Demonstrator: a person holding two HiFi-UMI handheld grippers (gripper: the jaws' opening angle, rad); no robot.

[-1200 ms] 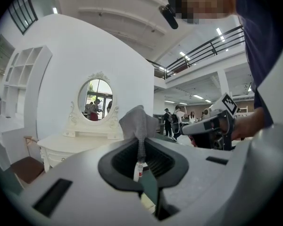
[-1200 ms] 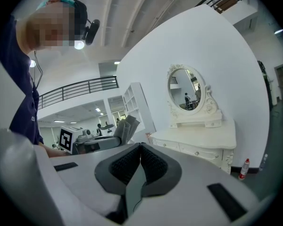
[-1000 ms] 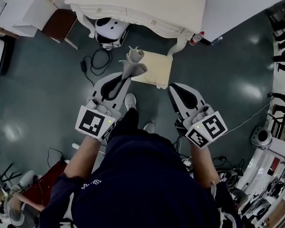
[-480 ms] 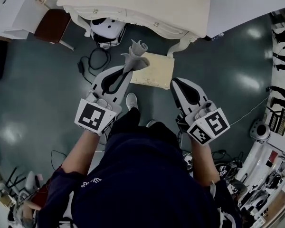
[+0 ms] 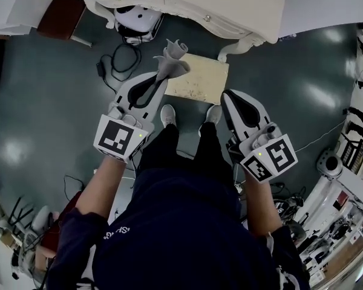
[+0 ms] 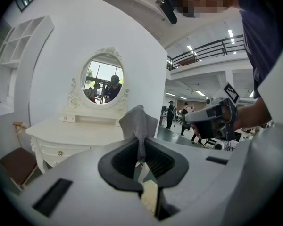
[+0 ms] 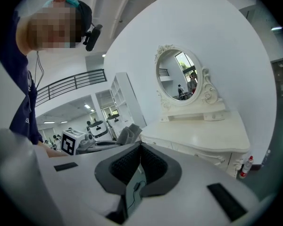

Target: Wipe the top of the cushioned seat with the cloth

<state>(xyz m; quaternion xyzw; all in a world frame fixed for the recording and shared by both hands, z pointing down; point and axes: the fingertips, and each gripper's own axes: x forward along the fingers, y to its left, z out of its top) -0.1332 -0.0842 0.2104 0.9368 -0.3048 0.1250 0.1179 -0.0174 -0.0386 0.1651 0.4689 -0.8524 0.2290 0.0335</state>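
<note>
Cloth (image 5: 171,64), pinched in my left hand-held gripper (image 5: 159,82), may slip wiping the seat (image 5: 201,83) at twelve o'clock; right hand-held gripper (image 5: 227,96) closed, empty.

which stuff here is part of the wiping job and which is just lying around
Job: cloth, held in the left gripper; cushioned seat.
Lying about: dressing table, brown chair, floor cable, white machine under the table.

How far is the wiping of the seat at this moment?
Done: the cloth is gripped in the left gripper. In hand: it is held in the air near the cushioned seat, not on it. To do: all the wiping. The right gripper is shut and empty.
</note>
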